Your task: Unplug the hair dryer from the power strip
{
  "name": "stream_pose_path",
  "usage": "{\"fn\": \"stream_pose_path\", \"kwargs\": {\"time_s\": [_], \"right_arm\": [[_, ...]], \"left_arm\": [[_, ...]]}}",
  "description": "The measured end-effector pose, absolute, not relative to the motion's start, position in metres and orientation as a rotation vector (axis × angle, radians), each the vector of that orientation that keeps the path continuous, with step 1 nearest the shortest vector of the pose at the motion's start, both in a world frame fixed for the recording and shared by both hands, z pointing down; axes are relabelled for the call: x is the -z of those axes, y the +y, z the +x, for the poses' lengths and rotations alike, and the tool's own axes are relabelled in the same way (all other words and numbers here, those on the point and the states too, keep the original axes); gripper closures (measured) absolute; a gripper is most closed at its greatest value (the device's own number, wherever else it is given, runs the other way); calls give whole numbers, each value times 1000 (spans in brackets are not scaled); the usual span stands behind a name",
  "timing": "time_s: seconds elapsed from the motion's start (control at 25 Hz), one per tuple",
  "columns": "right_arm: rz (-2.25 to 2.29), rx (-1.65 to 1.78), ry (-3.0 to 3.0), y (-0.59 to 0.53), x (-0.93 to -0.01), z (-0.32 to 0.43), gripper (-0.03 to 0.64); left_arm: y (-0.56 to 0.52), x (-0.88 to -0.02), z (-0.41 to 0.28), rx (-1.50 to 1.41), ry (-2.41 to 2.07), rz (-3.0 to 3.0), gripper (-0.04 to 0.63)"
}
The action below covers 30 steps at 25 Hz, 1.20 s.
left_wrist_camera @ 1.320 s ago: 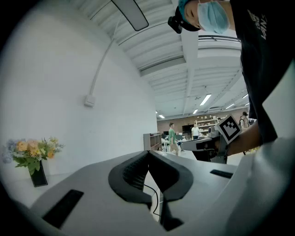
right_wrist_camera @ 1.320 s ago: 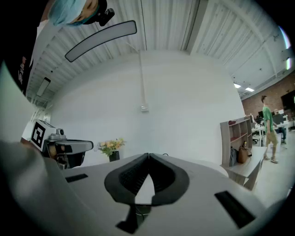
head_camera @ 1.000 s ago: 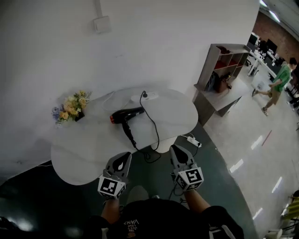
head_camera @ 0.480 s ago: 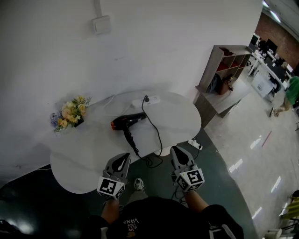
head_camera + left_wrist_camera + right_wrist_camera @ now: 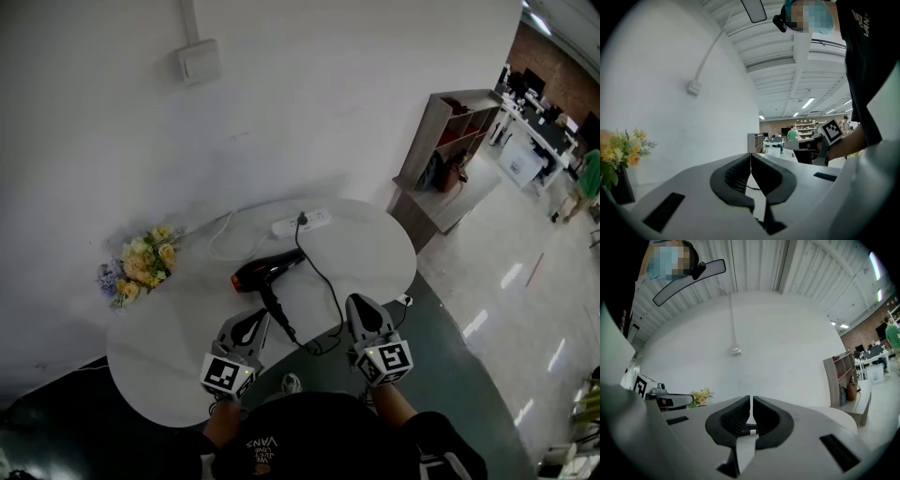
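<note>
Head view looks steeply down; gripper views look level, sharing the wall (image 5: 328, 94).

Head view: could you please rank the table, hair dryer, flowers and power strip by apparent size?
1. Table
2. Hair dryer and flowers: too alike to rank
3. Power strip

White wall (image 5: 309, 112) with conduit box (image 5: 199, 61). Wooden shelf unit (image 5: 448, 141) at right. Dark green floor (image 5: 469, 375) beneath white round desk (image 5: 375, 248), glossy pale floor (image 5: 534, 272) beyond. Ceiling strip lights (image 5: 808, 102) on.
</note>
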State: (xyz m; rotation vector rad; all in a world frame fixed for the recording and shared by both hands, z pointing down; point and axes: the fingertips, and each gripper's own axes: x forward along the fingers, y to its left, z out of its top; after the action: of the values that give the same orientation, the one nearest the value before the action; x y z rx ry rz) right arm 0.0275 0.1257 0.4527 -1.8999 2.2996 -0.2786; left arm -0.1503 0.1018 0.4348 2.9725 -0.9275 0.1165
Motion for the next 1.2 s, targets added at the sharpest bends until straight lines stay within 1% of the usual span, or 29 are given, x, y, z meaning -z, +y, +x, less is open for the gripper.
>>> {"fn": "stream_pose_path", "kwargs": {"time_s": [0.4,0.8,1.2], "right_arm": [[-1925,290,2286,75,-459,35,571],[-1776,317,2448,2,-463,56,571],[-1635,366,2633,-60,-490,66,571]], "left_arm": [[47,-447,-138,-148,-873,2971,578],[-6,-455,-109,-213,-1023,2932,577],[-49,-486,-81,-334,-1135,2888,577]]}}
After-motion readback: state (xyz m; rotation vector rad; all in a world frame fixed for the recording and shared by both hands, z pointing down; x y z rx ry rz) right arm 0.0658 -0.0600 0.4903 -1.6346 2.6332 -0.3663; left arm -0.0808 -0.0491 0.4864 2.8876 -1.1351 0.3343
